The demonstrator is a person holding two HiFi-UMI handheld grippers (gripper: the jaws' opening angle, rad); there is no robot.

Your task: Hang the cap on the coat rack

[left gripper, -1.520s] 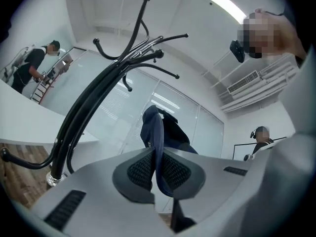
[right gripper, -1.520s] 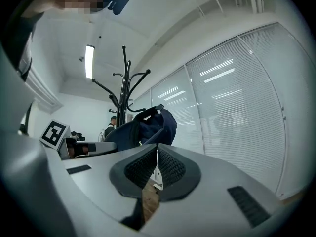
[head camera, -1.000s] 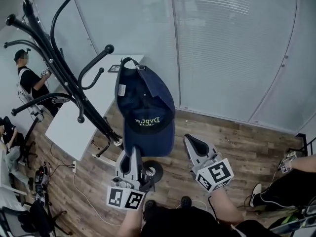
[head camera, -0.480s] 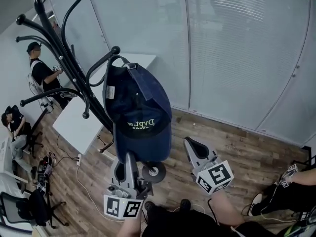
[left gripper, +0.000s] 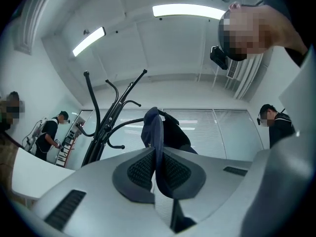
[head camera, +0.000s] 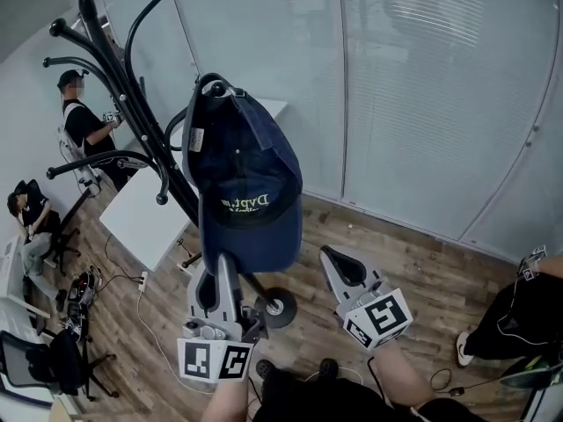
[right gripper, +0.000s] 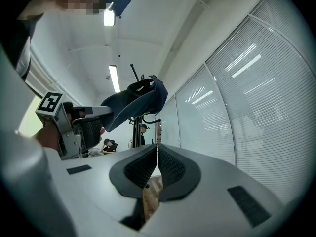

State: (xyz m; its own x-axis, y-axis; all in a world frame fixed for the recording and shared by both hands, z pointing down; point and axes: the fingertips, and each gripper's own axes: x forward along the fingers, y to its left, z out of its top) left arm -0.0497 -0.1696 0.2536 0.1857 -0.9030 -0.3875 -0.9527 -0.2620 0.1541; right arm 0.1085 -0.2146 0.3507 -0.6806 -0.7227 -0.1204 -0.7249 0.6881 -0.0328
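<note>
The left gripper (head camera: 223, 269) is clamped on the brim of the navy cap (head camera: 248, 183). It holds the cap up with the back strap at the tip of one arm of the coat rack (head camera: 134, 95); whether the strap is over that tip is unclear. The right gripper (head camera: 338, 264), jaws pressed together on nothing, hangs beside the left one, clear of the cap.

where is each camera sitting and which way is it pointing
Head view: on the person's head, looking steeply down at the cap and coat rack; the left gripper, right gripper and the person's forearms show.
Left gripper view: on the left gripper, looking upward along its jaws, shut on the cap's brim, rack beyond.
Right gripper view: on the right gripper, looking along its shut, empty jaws; cap and left gripper at left.
Shared: all three show the cap.
</note>
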